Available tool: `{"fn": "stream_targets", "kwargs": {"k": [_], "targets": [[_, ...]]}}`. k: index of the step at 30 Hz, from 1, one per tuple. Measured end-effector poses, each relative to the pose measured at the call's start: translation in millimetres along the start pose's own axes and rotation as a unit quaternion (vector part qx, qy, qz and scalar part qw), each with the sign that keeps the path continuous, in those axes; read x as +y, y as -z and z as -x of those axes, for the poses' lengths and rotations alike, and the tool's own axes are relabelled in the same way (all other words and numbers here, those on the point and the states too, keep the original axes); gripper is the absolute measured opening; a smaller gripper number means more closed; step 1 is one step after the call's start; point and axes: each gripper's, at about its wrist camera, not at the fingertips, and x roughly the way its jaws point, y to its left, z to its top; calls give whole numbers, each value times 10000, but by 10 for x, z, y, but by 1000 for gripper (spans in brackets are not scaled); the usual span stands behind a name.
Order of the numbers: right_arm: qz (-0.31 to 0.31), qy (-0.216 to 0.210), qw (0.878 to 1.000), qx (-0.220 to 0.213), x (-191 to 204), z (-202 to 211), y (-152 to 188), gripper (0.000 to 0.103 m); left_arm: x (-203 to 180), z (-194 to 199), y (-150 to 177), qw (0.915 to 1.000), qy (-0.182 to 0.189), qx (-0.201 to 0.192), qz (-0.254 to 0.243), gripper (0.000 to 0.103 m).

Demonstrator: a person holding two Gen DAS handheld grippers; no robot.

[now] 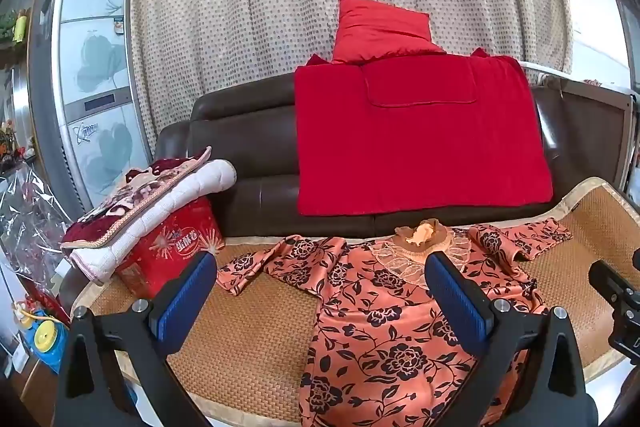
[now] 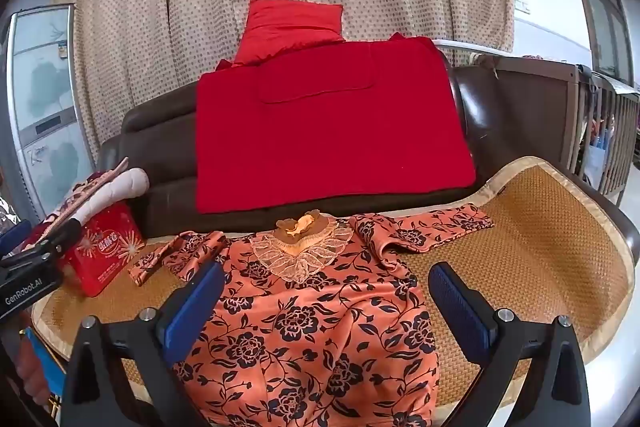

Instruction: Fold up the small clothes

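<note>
Blouse (image 2: pixel 312 319) first: orange satin printed with black flowers, it lies face up on the woven mat (image 2: pixel 552 251) over the sofa seat, lace collar (image 2: pixel 304 255) toward the backrest, both sleeves spread outward. We hold the left gripper (image 1: pixel 316 291) and right gripper (image 2: pixel 326 303) above it, jaws fully spread and empty. To fold cleanly, we judge it best to pinch each sleeve (image 2: pixel 440 223) near its cuff and draw it across the chest, since the slick cloth may slide. A red tin (image 1: pixel 168 247) sits nearby.
</note>
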Motion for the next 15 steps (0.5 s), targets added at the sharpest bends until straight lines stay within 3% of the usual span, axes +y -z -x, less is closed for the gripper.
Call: {"fn": "stream_targets", "kwargs": {"k": [15], "targets": [[64, -38, 10000, 11, 56, 8, 4, 103, -16, -26, 19, 10000, -35, 5, -37, 103]]}}
